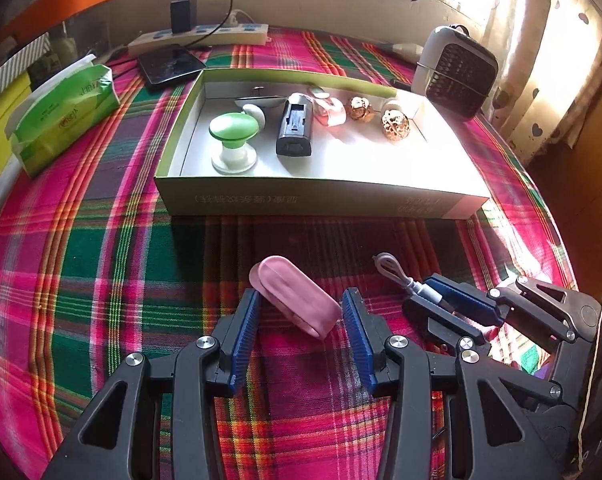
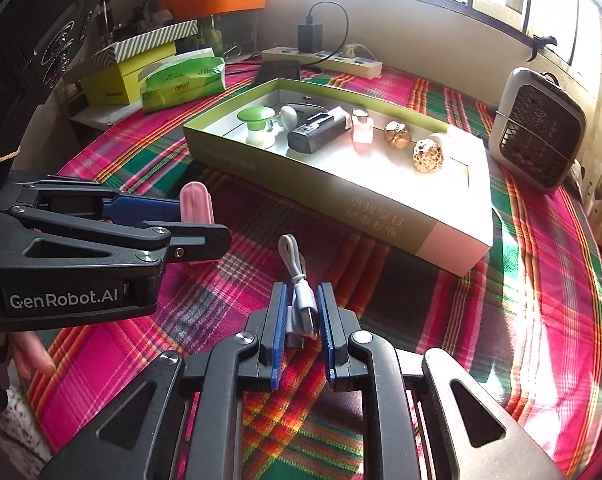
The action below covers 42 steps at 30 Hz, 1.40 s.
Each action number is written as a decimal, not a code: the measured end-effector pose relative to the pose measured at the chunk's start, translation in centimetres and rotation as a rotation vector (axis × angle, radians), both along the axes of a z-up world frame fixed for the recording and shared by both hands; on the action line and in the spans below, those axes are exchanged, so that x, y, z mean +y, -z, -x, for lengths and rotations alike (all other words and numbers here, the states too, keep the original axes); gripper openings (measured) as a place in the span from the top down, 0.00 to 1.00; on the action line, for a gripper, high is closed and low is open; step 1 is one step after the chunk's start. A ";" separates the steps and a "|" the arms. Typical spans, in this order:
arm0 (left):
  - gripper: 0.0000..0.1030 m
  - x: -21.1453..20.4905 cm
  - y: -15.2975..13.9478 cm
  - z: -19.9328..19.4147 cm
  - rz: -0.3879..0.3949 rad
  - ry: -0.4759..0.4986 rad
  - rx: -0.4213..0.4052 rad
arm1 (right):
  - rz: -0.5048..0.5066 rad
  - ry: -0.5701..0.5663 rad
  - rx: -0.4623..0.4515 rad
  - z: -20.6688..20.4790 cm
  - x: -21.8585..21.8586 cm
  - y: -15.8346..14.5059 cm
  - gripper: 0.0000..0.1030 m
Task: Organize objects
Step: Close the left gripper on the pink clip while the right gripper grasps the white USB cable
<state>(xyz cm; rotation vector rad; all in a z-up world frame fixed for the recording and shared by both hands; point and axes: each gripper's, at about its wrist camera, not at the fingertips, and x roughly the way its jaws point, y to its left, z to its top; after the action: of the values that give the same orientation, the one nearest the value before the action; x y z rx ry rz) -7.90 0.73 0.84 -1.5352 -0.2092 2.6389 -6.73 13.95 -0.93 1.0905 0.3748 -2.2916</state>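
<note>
Pink and green plaid cloth [image 1: 113,280] covers the counter, and both grippers are down low over it right now. Left gripper [image 1: 301,312] has its jaws set wide on either side of the pink case [image 1: 297,300], which lies flat on the cloth; the blue pads look just beside it, and whether they actually press on it I cannot tell. Right gripper [image 2: 303,312] is squeezed narrow on the white cable [image 2: 301,292], plug end pinched between the pads, the loop of the cable trailing forward onto the cloth. Just beyond both sits the open cardboard box [image 1: 301,200], and it's filling up: a green-topped knob [image 1: 233,136] at one end, a dark rectangular device [image 1: 295,130] beside it, a small pink item [image 1: 329,112] next along, then two gold openwork balls [image 1: 397,124] toward the other end. A white mini fan [image 1: 455,66] stands past the box's far corner, a green tissue pack [image 1: 61,116] off to the other side
</note>
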 end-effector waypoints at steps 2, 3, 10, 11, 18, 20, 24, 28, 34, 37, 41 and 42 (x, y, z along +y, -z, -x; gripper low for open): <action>0.60 -0.1 0.0 -0.2 0.001 0.004 0.002 | 0.008 0.003 -0.003 0.1 0.2 0.0 0.84; 0.60 -0.2 0.0 -0.2 0.007 0.000 0.001 | 0.011 0.004 -0.003 0.1 0.3 0.0 0.84; 0.60 -1.4 0.1 -0.6 0.009 -0.026 0.000 | 0.013 0.005 -0.002 0.1 0.5 0.0 0.84; 0.60 -1.6 0.1 -0.7 0.012 -0.028 -0.001 | 0.012 0.005 -0.002 0.1 0.4 0.0 0.84; 0.60 -4.0 0.2 -1.5 0.015 -0.088 0.005 | 0.003 0.008 0.002 0.1 0.3 0.0 0.84; 0.60 -4.3 0.2 -1.5 -0.003 -0.092 0.010 | 0.003 0.012 0.002 0.1 0.2 0.0 0.84; 0.60 -3.6 0.3 -1.2 0.002 -0.058 0.030 | 0.004 0.016 0.004 0.0 0.1 0.1 0.84; 0.60 -2.9 0.3 -0.2 0.041 -0.012 0.045 | 0.006 0.019 0.002 0.0 0.1 0.1 0.84; 0.60 -2.1 0.5 0.3 0.096 0.049 0.069 | 0.011 0.030 -0.004 0.1 0.1 0.1 0.84; 0.60 -2.4 0.5 0.5 0.076 0.043 0.076 | 0.008 0.034 -0.003 0.2 0.0 0.1 0.84; 0.64 -2.4 0.6 0.5 0.087 0.048 0.087 | 0.007 0.044 -0.004 0.2 0.0 0.1 0.84; 0.65 -2.4 0.6 0.5 0.098 0.050 0.089 | 0.009 0.048 -0.005 0.3 0.0 0.1 0.84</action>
<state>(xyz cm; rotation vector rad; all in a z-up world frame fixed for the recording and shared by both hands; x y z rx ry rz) -8.38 -1.66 0.26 -1.4256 -0.0354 2.7077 -7.01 13.93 -1.01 1.1118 0.3398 -2.3294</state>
